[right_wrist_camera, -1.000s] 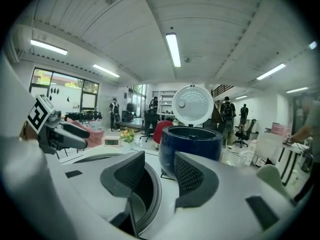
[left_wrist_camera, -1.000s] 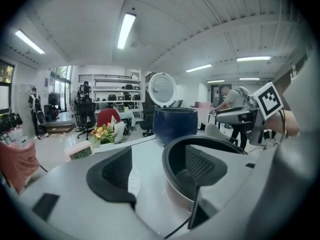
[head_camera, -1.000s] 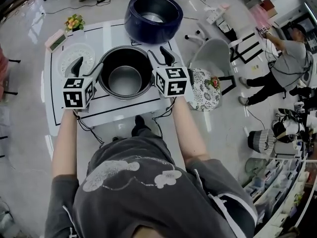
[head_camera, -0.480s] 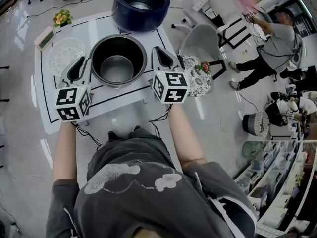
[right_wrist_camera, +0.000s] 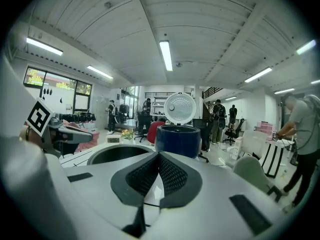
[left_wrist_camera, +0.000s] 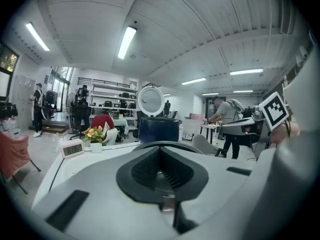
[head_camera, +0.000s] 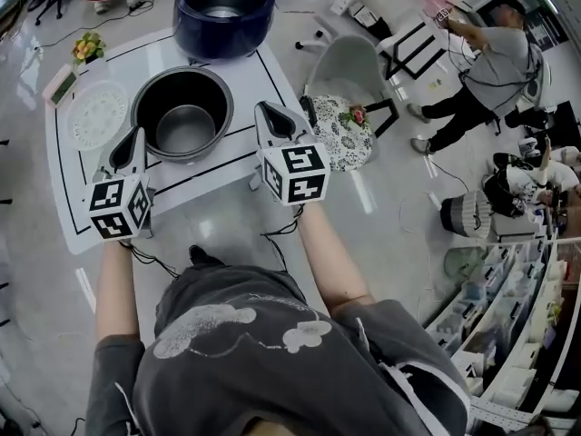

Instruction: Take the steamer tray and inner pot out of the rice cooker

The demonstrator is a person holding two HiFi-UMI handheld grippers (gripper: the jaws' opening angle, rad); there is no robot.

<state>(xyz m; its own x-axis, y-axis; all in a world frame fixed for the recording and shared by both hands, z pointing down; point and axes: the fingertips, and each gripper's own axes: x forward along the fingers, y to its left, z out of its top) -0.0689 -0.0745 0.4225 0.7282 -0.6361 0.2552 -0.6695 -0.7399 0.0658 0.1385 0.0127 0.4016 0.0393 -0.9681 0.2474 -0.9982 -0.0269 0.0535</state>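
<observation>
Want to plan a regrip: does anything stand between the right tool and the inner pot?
Nothing visible does. The right tool, shut and empty, sits beside the inner pot, with only table between them.

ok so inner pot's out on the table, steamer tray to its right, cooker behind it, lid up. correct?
No: the steamer tray lies left of the inner pot, not right; the head view shows it. Pot on the table, cooker behind it, lid up: correct.

Left tool (left_wrist_camera: 160, 159) jaws just closed together, nothing between; inner pot (left_wrist_camera: 191, 146) rim behind, blue rice cooker (left_wrist_camera: 159, 130) beyond.
</observation>
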